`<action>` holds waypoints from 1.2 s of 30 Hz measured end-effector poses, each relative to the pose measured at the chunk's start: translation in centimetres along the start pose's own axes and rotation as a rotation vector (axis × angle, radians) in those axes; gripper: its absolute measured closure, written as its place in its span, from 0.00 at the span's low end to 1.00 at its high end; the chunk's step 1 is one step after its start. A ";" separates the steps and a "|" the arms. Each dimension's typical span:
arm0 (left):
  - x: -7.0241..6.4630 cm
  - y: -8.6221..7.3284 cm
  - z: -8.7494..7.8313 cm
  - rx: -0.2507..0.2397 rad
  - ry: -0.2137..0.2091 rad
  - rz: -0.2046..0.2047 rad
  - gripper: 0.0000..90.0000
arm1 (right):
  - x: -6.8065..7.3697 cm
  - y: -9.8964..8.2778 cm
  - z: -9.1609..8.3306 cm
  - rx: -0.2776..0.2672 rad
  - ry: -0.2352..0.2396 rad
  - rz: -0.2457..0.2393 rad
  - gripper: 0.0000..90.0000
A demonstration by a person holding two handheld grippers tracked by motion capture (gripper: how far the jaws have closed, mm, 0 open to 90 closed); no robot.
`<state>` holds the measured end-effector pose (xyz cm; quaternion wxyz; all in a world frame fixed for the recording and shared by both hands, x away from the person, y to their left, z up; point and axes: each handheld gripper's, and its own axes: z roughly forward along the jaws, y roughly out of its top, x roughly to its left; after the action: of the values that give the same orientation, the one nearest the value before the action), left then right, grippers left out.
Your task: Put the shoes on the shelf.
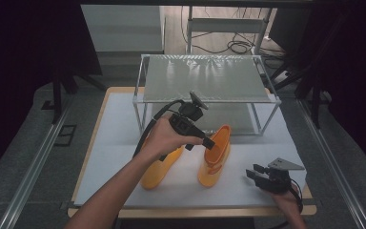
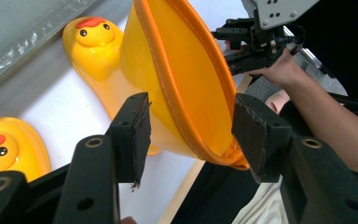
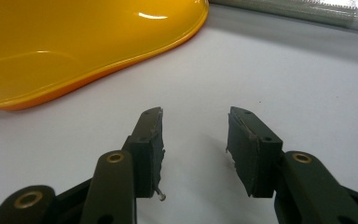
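- Black padded jaws of the left gripper [image 2: 189, 135] stand wide apart on either side of the orange-rimmed opening of a glossy yellow rubber boot with a duck face on its toe [image 2: 177, 79]; in the left gripper view the left pad looks to be against the shaft's outer wall and the right pad sits at the rim, but nothing is pinched yet.
- On the high view that left gripper [image 1: 208, 142] reaches across to this boot [image 1: 215, 157], which stands near the middle of the white tabletop [image 1: 119, 119], in front of the shelf.
- Just beside it to the left stands the second yellow duck-faced rubber boot [image 1: 158, 172], partly under the person's left hand [image 1: 164, 138] and untouched by either tool.
- Down by the tabletop's near right corner the right gripper [image 1: 253, 174] rests low, jaws spread and empty; its own view shows bare white surface between the pads [image 3: 151, 140], with a boot's yellow sole edge [image 3: 74, 51] ahead.
- Behind the boots stands a white-framed two-tier rack with frosted shelves [image 1: 205, 76], both shelves seemingly bare.
- My reading: the work looks to be moving the boots, likely onto the rack, and it is at its very start. Neither boot is lifted or placed; closing on the first rim, carrying it, and repeating for the second all remain.
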<state>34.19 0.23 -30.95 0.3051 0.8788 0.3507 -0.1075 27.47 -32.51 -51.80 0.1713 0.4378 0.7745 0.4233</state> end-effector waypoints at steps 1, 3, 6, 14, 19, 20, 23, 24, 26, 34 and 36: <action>0.0 0.0 0.1 -0.001 0.002 -0.002 0.52 | 0.0 0.0 0.0 0.002 0.000 -0.001 0.61; 0.0 0.2 0.2 0.006 0.004 -0.001 0.52 | 0.0 0.0 0.0 -0.001 -0.001 0.000 0.61; 0.1 0.3 0.5 0.010 0.011 -0.002 0.52 | 0.0 0.0 0.0 -0.001 -0.002 0.001 0.61; 0.1 0.6 1.4 0.037 0.021 -0.006 0.52 | -0.1 0.0 0.0 0.000 -0.003 0.002 0.61; 0.1 0.9 2.5 0.056 0.019 -0.012 0.53 | -0.1 0.0 0.0 0.000 -0.003 0.000 0.61; 0.2 0.9 2.8 0.061 0.021 -0.012 0.53 | -0.1 0.0 0.0 0.000 -0.004 -0.001 0.61; 0.4 1.2 3.3 0.076 0.031 -0.019 0.53 | -0.2 0.0 -0.1 -0.002 -0.006 0.000 0.61; 0.4 1.2 3.4 0.075 0.033 -0.021 0.53 | -0.2 0.0 -0.1 -0.001 -0.006 -0.001 0.61; 0.6 1.3 3.7 0.079 0.040 -0.031 0.54 | -0.2 -0.1 -0.1 -0.001 -0.006 -0.001 0.61; 0.9 1.5 4.7 0.086 0.057 -0.047 0.67 | -0.3 -0.1 -0.1 -0.001 -0.009 0.004 0.61; 1.0 1.5 4.8 0.091 0.058 -0.050 0.70 | -0.3 -0.1 -0.1 0.001 -0.010 0.004 0.61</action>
<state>36.07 -3.02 -34.44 0.2517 0.8856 0.3758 -0.1054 27.53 -32.78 -51.81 0.1740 0.4415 0.7728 0.4213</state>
